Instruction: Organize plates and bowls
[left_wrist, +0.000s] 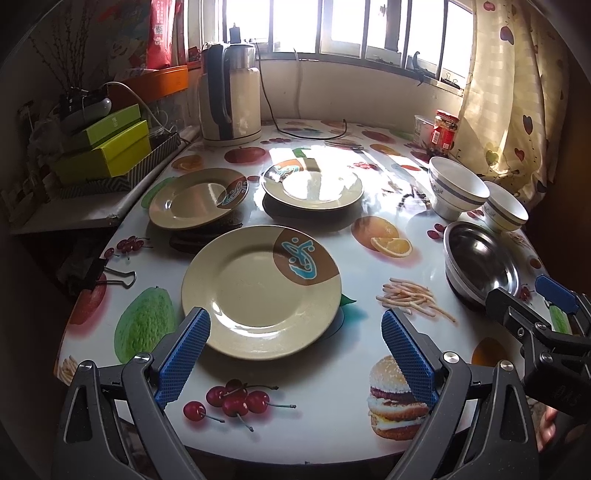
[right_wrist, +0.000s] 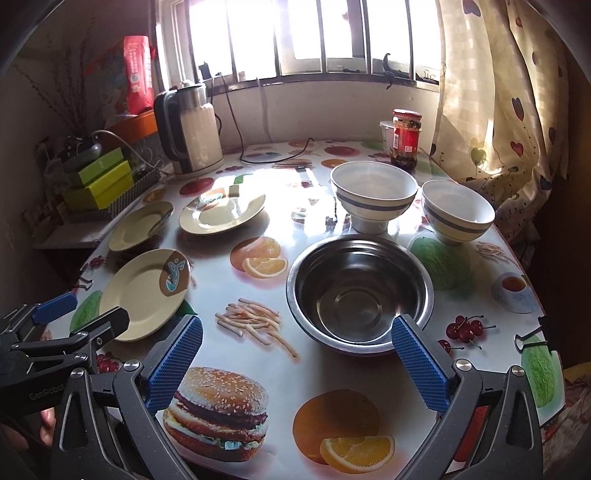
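Observation:
Three beige plates with a brown patch lie on the table: a near one (left_wrist: 260, 291) (right_wrist: 146, 291), a far left one (left_wrist: 197, 197) (right_wrist: 140, 226) and a far middle one (left_wrist: 312, 186) (right_wrist: 221, 214). A steel bowl (left_wrist: 480, 267) (right_wrist: 360, 295) sits at the right, with two white bowls (left_wrist: 456, 190) (left_wrist: 506, 210) (right_wrist: 373, 194) (right_wrist: 458, 210) behind it. My left gripper (left_wrist: 295, 325) is open and empty, its fingers either side of the near plate's front edge. My right gripper (right_wrist: 295, 332) (left_wrist: 524, 295) is open and empty in front of the steel bowl.
An electric kettle (left_wrist: 229, 92) with its cord stands at the back left. A red-lidded jar (right_wrist: 406, 138) and a tub stand at the back right by the curtain. Green boxes (left_wrist: 107, 147) sit on a side shelf at the left. Binder clips (left_wrist: 110, 277) grip the tablecloth's edge.

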